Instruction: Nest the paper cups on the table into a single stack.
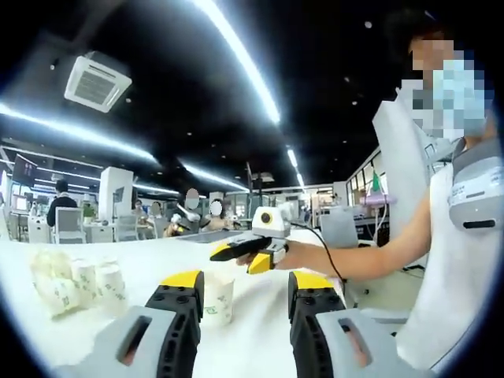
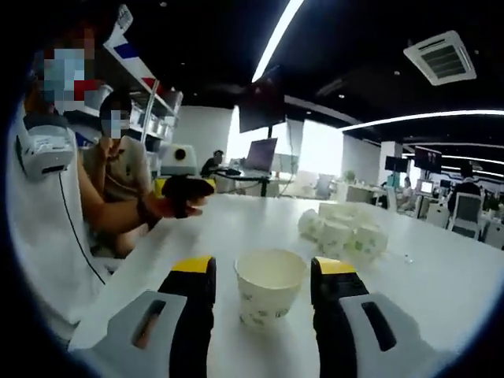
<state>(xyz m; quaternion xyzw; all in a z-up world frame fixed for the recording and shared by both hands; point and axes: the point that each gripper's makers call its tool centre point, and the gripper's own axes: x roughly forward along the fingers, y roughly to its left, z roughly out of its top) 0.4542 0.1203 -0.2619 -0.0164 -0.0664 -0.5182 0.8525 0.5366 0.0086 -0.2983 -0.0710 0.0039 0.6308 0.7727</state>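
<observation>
White paper cup (image 2: 269, 295) w/ green print, upright, between right gripper (image 2: 264, 277) fingers, apart; left gripper (image 1: 240, 290) fingers apart too.

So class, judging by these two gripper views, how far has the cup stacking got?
Barely begun. No stack shows. One upright paper cup stands on the table between the open right gripper jaws, ungripped. The open left gripper holds nothing. A loose cluster of cups remains to nest.

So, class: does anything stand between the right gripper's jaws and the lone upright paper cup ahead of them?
Nothing visible does. The paper cup stands upright on the white table, just ahead of the open right gripper.
</observation>
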